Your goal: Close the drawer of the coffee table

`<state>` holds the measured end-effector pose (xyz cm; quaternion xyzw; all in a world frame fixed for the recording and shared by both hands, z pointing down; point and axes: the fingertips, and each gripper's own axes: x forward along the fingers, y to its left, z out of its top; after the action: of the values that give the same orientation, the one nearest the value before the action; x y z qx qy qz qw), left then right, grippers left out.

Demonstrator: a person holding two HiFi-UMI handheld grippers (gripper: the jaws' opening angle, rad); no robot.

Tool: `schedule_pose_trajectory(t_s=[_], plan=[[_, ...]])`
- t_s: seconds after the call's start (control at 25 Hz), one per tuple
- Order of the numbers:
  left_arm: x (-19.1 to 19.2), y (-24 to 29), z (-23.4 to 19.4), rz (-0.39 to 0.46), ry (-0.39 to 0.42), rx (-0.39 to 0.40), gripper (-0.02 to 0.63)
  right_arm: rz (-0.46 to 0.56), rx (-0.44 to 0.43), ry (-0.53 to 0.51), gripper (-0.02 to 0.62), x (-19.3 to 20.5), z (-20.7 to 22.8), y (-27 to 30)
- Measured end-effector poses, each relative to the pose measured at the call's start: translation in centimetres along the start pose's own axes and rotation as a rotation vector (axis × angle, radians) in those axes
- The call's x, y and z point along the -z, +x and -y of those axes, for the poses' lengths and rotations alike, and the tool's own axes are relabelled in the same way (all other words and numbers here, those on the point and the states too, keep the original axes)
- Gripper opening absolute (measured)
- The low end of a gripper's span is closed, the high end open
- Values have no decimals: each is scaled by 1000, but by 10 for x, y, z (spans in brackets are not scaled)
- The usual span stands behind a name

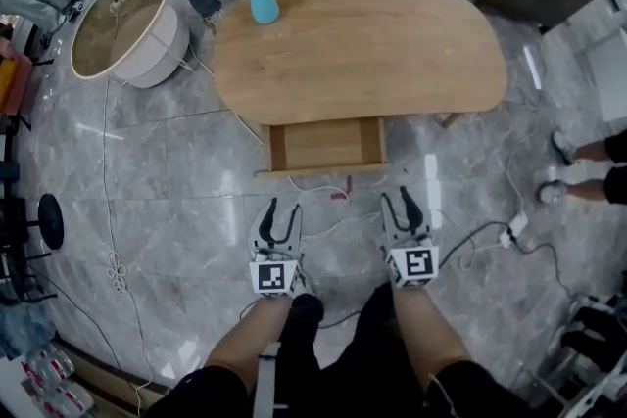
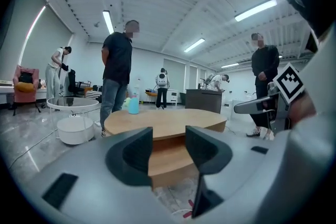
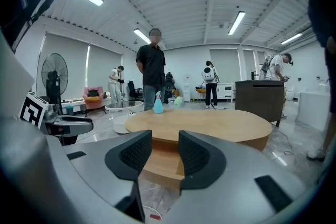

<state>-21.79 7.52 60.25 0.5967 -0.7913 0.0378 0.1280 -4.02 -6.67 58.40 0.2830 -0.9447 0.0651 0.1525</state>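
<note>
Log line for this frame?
drawer: open | left gripper: open, empty | right gripper: open, empty | contact: none

Large open lab or test hall, not a lived-in home — ribbed industrial ceiling with long strip lights, and a grey polished stone floor crossed by loose cables and a power strip. Household pieces stand scattered in the open: a wooden coffee table, a pink armchair, a dark cabinet, a pedestal fan. Several people stand about the floor — some near the table, others far off by the white walls.
</note>
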Motion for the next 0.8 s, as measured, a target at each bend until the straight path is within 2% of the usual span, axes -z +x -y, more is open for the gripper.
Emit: schedule_pose_trajectory(t_s=[0.16, 0.24, 0.32, 0.6, 0.8], plan=[[19, 4, -14, -37, -4, 20, 195, -42, -5, -4, 156, 22, -6, 15], [32, 11, -20, -39, 4, 18, 196, -29, -29, -6, 156, 29, -11, 26], [48, 20, -23, -40, 20, 26, 196, -22, -58, -12, 156, 44, -15, 37], [118, 55, -21, -79, 27, 89, 196, -107, -190, -22, 156, 128, -23, 72], [150, 75, -24, -58, 18, 146, 196, -113, -281, -84, 156, 169, -29, 90]])
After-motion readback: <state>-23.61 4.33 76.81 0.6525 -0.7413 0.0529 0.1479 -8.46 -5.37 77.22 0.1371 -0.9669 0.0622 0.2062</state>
